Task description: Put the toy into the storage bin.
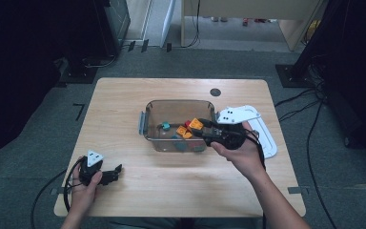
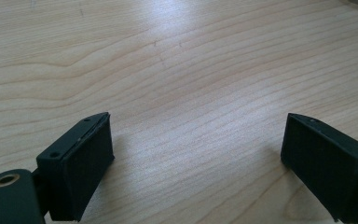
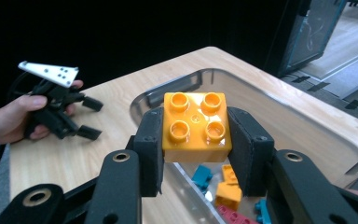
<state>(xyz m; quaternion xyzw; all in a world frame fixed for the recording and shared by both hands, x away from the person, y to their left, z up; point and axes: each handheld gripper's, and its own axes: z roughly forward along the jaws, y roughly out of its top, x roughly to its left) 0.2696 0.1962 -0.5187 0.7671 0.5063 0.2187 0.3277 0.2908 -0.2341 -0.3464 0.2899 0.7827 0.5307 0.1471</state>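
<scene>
A square orange four-stud brick [image 3: 195, 126] is clamped between the pads of my right gripper [image 3: 195, 142], studs facing the camera. In the high view the right gripper [image 1: 198, 127] holds this orange brick [image 1: 195, 123] above the right part of a clear plastic bin [image 1: 145, 125]. Loose bricks lie inside the bin [image 3: 261, 88]: a teal one [image 3: 201, 175], an orange one [image 3: 228, 193] and a red one [image 3: 233, 215]. My left gripper [image 1: 116, 172] rests near the table's front left, held by a hand. Its jaws stand wide apart over bare wood, left gripper [image 2: 196, 154] with nothing between them.
A white lid [image 1: 268, 139] lies on the table right of the bin, partly under my right hand. A dark round grommet [image 1: 215, 92] sits in the tabletop behind the bin. Cables trail off both front corners. Dark equipment stands around the table.
</scene>
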